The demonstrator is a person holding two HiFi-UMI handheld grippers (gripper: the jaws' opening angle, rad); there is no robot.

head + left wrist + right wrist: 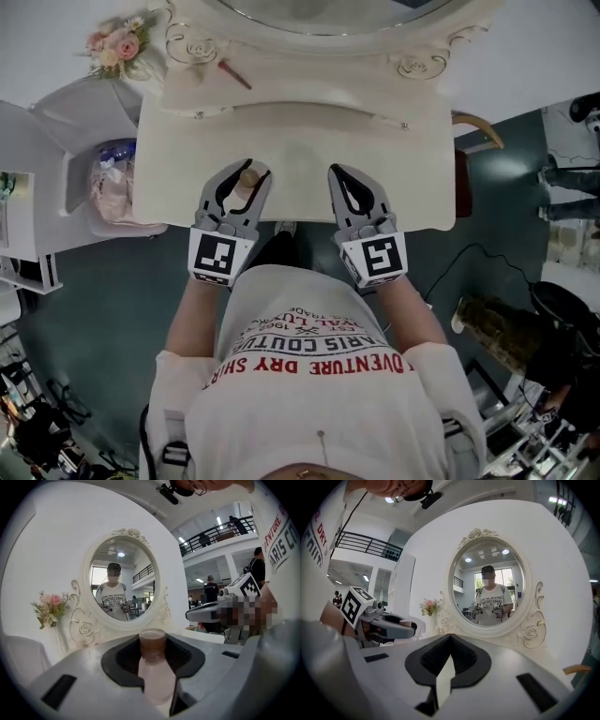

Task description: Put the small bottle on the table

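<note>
**Small bottle held over the dressing table**

Flowers (pixel 117 44) stand at the far-left corner of the table (pixel 300 127). The left gripper (pixel 242 174) grasps the small bottle (pixel 154 667), brown cap up, above the table's front part. Alongside, the right gripper (pixel 352 178) hovers, jaws pressed together on nothing.

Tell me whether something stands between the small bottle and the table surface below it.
Nothing visible does. The left tool holds the small bottle over a bare patch of the table; the red stick lies far back, near the mirror.
</note>
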